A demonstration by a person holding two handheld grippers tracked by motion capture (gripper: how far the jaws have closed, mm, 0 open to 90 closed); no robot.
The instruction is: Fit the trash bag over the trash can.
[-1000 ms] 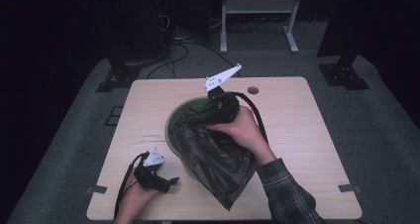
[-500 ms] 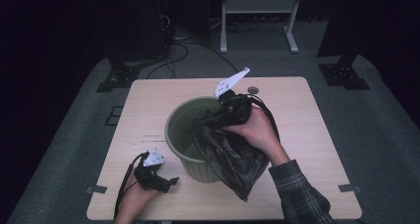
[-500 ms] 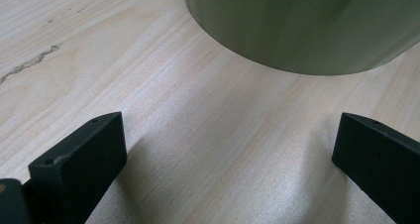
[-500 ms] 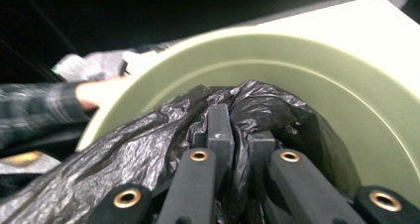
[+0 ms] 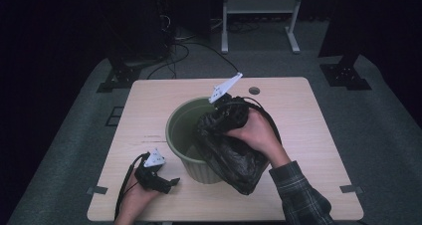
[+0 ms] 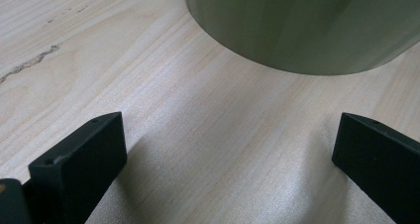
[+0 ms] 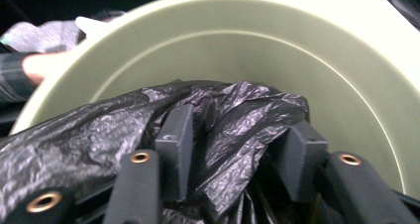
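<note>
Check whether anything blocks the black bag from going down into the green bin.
Nothing visible does. The black bag drapes over the near-right rim of the green bin, with the right gripper pushing its top over the opening. The bin's inside looks bare below it. The left gripper rests apart on the table.

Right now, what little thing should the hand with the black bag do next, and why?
Probably push the black bag deeper into the green bin and spread it. The right gripper sits over the bin's opening; its jaws have just been opening with crumpled bag plastic between them, and most of the bag hangs outside over the rim. The left gripper rests open on the table.
</note>
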